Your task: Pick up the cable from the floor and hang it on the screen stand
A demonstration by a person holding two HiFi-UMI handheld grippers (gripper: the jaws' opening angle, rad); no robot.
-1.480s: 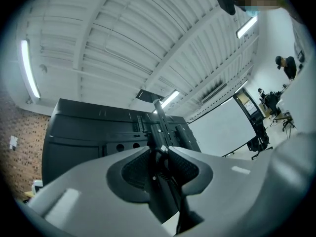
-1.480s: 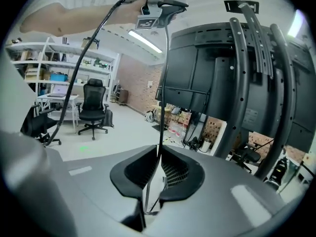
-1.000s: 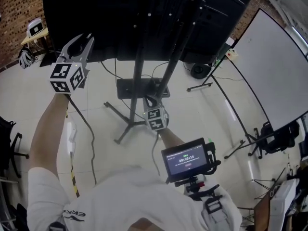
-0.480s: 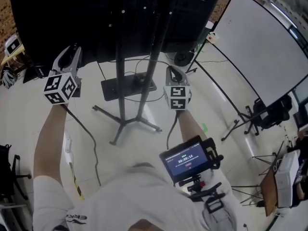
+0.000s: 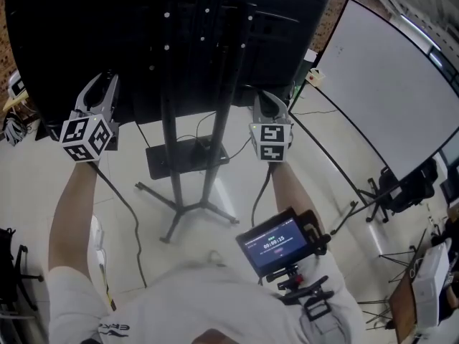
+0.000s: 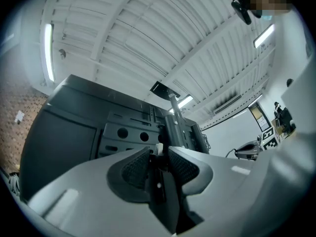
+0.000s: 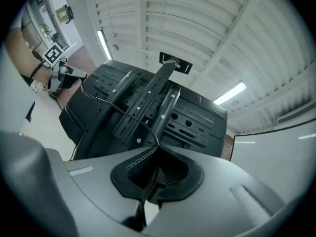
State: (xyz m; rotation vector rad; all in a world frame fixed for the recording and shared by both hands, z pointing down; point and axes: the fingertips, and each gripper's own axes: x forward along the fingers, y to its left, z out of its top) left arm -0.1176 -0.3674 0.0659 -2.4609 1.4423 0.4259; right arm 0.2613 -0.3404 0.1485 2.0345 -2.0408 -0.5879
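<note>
left grey two-jaw gripper (image 5: 102, 86): raised, clamped on thin black cable (image 7: 129, 114)
right grey two-jaw gripper (image 5: 265, 100): raised, pinching cable
bare forearms (image 5: 68, 203): both extended forward

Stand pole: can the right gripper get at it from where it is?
Probably yes. The right gripper, shut on the cable, sits just beside the pole behind the screen, and nothing shows between them.

We are standing in a studio-like workroom: brick wall (image 6: 29, 127), big whiteboard (image 5: 387, 84), tripods (image 5: 371, 193), screen stand (image 5: 217, 142) and strip lights (image 6: 48, 51) under a ribbed ceiling (image 6: 148, 23) are surrounding us.
</note>
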